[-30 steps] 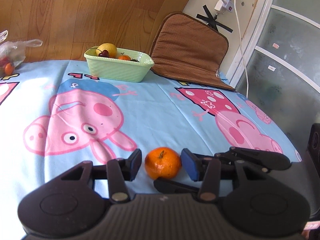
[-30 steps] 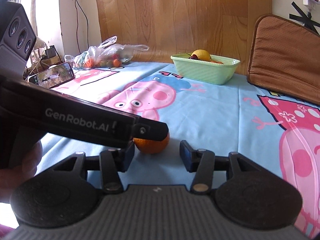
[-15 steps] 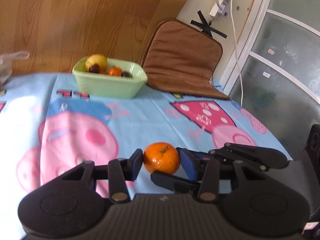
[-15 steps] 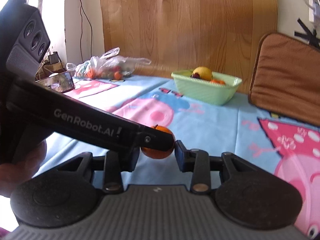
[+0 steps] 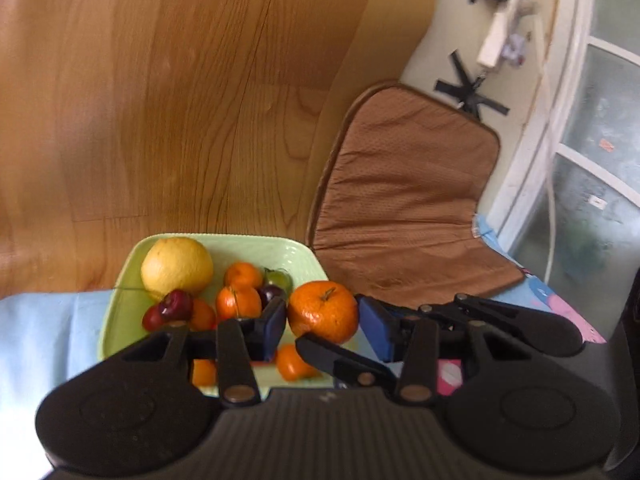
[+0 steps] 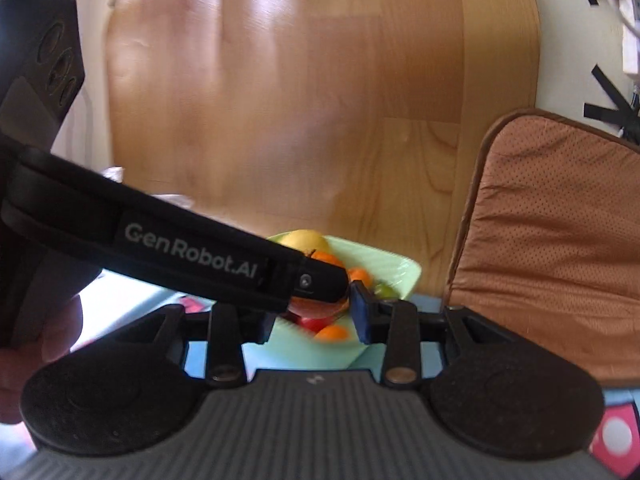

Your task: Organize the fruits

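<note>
Left gripper (image 5: pixel 322 320) clamped on mandarin (image 5: pixel 323 310) over green bowl (image 5: pixel 120 304); right gripper (image 6: pixel 310 312) jaws near-closed at same fruit, pad contact unclear — release from height could jostle lemon (image 5: pixel 177 267) at 10 o'clock, cherries spilling.

A mandarin (image 5: pixel 323 311) sits between the fingers of the left gripper (image 5: pixel 322 326), above the near right corner of a fruit dish (image 5: pixel 120 304). In the dish, a lemon (image 5: pixel 177 268) lies far left, cherries (image 5: pixel 170 308) before it, small mandarins (image 5: pixel 239 300) to their right. A cushion (image 5: pixel 404 200) leans behind the dish, right.
</note>
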Action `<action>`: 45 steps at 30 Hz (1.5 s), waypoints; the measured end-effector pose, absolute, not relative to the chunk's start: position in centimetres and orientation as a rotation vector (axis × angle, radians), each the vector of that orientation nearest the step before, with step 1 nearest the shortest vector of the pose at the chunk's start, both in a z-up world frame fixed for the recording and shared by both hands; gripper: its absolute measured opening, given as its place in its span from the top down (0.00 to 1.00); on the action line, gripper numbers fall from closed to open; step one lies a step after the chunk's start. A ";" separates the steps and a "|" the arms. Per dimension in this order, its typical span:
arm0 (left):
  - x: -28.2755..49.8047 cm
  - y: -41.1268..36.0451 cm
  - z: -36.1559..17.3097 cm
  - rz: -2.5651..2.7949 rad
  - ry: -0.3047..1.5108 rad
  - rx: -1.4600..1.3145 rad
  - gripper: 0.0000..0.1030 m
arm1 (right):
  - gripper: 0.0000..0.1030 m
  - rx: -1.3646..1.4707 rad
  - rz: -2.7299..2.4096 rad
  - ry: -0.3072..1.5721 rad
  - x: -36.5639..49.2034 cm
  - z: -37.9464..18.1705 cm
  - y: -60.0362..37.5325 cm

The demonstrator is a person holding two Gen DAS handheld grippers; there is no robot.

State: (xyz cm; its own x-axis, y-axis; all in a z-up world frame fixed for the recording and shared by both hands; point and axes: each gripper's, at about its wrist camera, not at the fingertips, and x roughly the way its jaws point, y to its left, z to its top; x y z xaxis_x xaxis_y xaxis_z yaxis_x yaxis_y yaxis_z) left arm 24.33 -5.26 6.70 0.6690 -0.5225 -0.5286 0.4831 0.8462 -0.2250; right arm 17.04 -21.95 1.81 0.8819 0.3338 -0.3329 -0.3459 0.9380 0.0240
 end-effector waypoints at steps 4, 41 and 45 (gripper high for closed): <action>26.3 -6.1 5.0 -0.537 0.628 -0.063 0.61 | 0.59 -0.028 0.317 0.380 19.6 0.1 -22.8; -0.3 0.0 3.1 0.005 0.537 0.052 0.00 | 0.54 0.250 0.235 0.451 -3.7 -1.1 -23.7; -0.9 -0.1 3.0 0.029 0.510 0.061 0.00 | 0.54 0.265 0.233 0.462 -3.5 -1.3 -24.0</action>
State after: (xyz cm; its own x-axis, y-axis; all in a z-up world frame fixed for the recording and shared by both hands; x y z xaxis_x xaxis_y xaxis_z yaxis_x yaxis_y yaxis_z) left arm -0.87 -0.09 3.00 0.8723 0.0434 -0.4871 -0.0130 0.9978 0.0657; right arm -3.49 -23.96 -1.33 0.8699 0.2800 -0.4061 -0.1609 0.9393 0.3031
